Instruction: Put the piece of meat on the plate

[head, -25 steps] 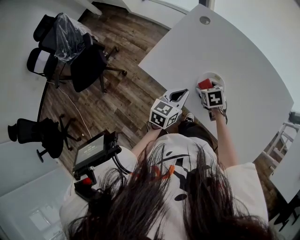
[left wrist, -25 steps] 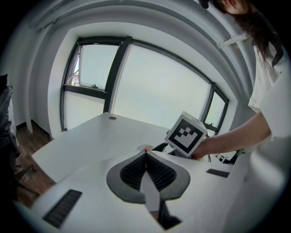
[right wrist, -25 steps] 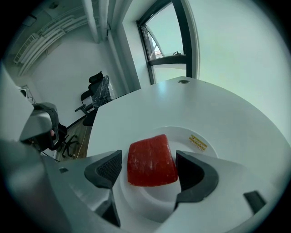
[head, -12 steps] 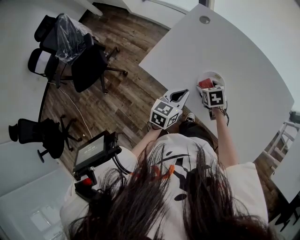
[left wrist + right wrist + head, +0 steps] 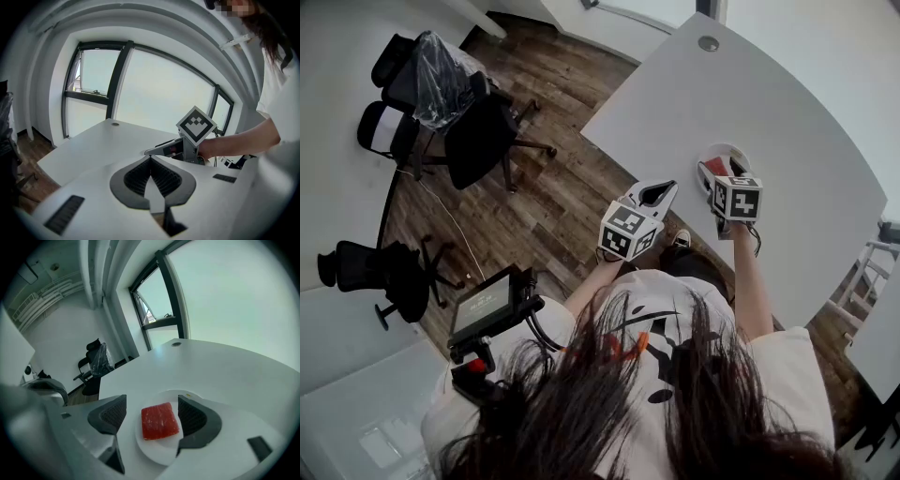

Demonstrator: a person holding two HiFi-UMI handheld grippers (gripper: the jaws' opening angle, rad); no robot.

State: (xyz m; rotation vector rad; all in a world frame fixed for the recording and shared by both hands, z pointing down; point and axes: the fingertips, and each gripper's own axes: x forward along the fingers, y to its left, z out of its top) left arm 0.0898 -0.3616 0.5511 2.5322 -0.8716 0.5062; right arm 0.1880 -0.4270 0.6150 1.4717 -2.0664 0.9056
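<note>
Left gripper (image 5: 151,158), fingers together on nothing, hangs off the counter's (image 5: 101,138) near edge. Right gripper (image 5: 152,405), fingers apart, straddles the piece of meat (image 5: 160,421), which lies flat on the plate (image 5: 161,453) by that edge. Placement appears complete; the next move calls for lifting straight clear.

Black office chairs (image 5: 478,131) stand on wooden floor (image 5: 553,202) beside the white table (image 5: 787,122).

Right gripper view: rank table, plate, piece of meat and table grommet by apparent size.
1. table
2. plate
3. piece of meat
4. grommet: looks smallest, but it lies far from the camera, so its true size is unsure.
</note>
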